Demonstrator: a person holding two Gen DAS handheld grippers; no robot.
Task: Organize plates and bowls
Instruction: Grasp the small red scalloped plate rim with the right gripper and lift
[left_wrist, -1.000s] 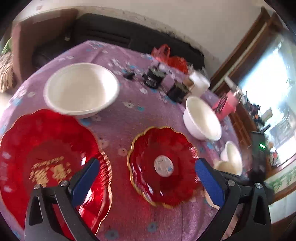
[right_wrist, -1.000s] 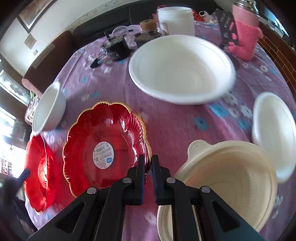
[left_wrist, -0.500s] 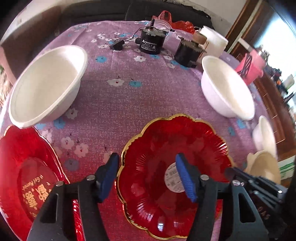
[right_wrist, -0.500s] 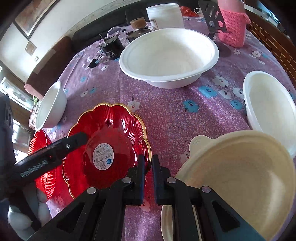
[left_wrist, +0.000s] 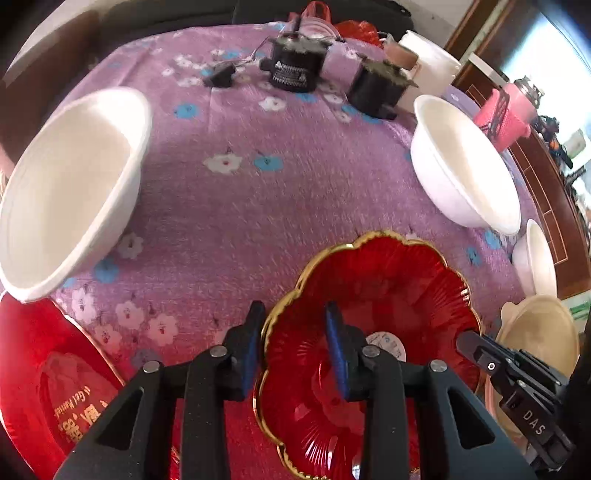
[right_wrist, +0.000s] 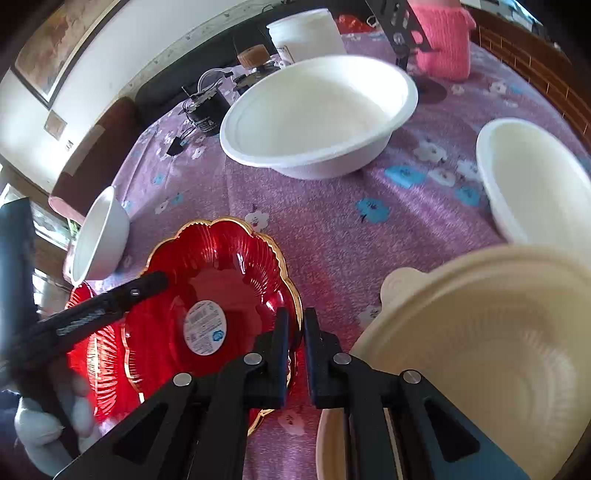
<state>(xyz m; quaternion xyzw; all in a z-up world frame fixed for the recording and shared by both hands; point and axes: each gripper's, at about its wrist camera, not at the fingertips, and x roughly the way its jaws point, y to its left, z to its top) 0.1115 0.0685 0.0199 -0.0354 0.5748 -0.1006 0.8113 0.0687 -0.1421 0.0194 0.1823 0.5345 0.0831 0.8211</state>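
Red plate (left_wrist: 388, 295) | gold rim between closing left gripper (left_wrist: 295, 350) fingers (left_wrist: 249, 350)

Left gripper (left_wrist: 293, 347) pitched steeply down, jaws closing: one blue-padded finger sits outside the rim of the small red plate (left_wrist: 373, 332), the other inside it, gap still visible. Right gripper (right_wrist: 294, 341) also angled down, jaws clamped on the same plate's opposite rim. A light-gloved hand (right_wrist: 44, 428) holds the left tool.
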